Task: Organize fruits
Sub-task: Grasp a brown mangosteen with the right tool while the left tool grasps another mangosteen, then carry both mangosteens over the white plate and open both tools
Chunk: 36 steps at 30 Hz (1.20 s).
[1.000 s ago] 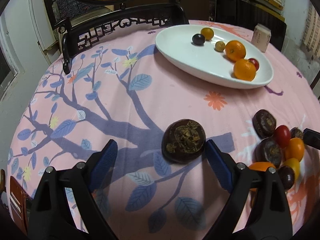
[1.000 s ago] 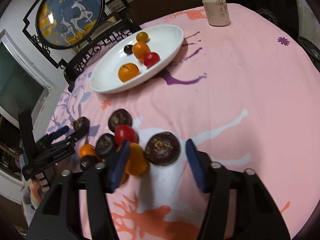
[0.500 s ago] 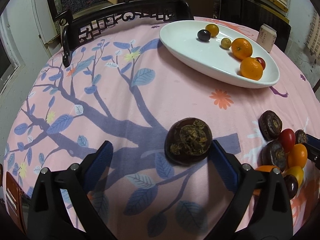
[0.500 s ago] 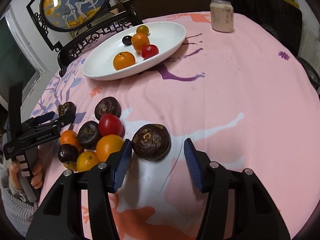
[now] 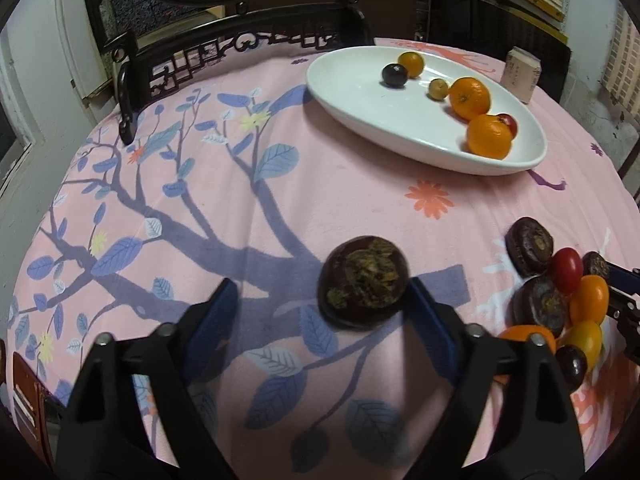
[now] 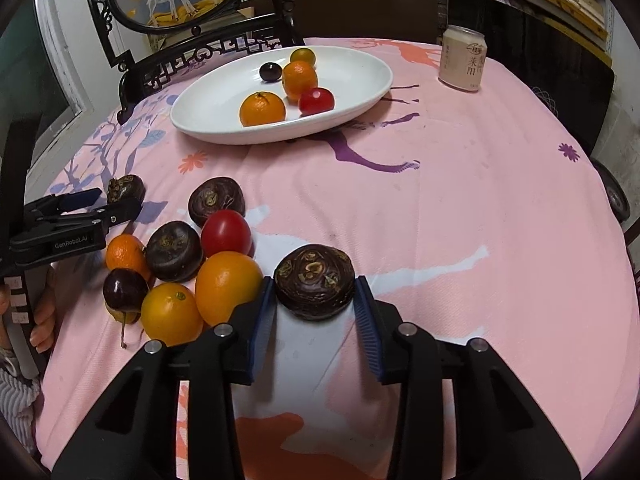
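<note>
Right tool (image 6: 314, 300), jaws just closing, pads touching a dark fruit (image 6: 315, 281) on the counter (image 6: 460, 208), plate (image 6: 224, 96) at 11 o'clock; left tool (image 5: 322, 304), also closing, straddles another dark fruit (image 5: 363, 281), only one pad touching.

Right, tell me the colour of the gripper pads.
Blue, ribbed pads on black fingers; clearest in the right wrist view, either side of the dark brown fruit.

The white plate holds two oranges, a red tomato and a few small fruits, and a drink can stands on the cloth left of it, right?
Not quite. The can stands on the cloth to the right of the white plate, not left, as the right wrist view shows. The rest holds: two oranges, a red tomato and a few small fruits lie in the plate.
</note>
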Each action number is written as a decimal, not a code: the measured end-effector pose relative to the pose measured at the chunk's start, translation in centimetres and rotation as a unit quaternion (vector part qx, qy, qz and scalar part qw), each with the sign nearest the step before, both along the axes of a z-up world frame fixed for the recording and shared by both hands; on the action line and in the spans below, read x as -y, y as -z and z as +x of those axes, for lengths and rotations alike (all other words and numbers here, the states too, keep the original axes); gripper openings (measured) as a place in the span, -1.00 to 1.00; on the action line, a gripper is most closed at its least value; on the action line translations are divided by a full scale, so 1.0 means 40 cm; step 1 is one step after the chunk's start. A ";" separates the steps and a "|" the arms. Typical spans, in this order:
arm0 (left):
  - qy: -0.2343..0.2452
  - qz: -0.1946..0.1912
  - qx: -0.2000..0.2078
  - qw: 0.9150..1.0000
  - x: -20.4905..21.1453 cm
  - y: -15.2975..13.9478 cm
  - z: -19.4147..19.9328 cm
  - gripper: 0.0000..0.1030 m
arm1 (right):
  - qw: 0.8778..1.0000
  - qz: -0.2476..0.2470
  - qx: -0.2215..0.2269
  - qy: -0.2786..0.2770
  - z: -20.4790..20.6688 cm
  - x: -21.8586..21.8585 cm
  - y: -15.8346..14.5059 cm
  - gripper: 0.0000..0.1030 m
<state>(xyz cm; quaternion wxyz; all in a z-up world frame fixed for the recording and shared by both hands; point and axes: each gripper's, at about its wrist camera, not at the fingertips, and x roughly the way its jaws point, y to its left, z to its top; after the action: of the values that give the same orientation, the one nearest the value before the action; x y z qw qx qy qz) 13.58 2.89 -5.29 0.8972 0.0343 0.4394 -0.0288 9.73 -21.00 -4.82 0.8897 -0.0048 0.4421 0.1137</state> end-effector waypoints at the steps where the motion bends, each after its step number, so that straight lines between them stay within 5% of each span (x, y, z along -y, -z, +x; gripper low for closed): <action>1: 0.003 0.001 0.003 1.000 0.003 -0.001 -0.001 0.50 | 1.000 0.003 -0.001 0.003 0.002 0.002 0.000 -0.23; 6: 0.018 -0.010 0.011 1.000 0.008 -0.011 -0.006 -0.14 | 0.999 0.038 -0.008 0.022 0.011 0.034 -0.007 -0.22; 14: 0.016 -0.038 0.012 0.999 -0.009 -0.025 -0.010 -0.17 | 0.995 0.091 -0.024 0.037 0.020 0.069 -0.009 -0.22; 22: 0.013 -0.060 0.046 0.997 -0.001 -0.104 -0.025 -0.17 | 0.986 0.154 0.014 0.057 0.015 0.111 -0.072 -0.22; 30: 0.015 -0.070 0.060 0.996 0.050 -0.183 0.114 -0.17 | 0.986 0.158 0.028 0.051 0.164 0.068 -0.176 -0.22; 36: 0.016 -0.071 0.055 0.996 0.087 -0.169 0.213 -0.17 | 0.988 0.144 0.022 0.057 0.305 0.030 -0.160 -0.22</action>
<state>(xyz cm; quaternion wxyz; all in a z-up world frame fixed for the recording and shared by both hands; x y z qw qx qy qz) 22.09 -0.59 1.46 0.9197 -0.0211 0.3853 -0.0722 21.92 -22.19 1.59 0.8957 0.1458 0.4011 0.1247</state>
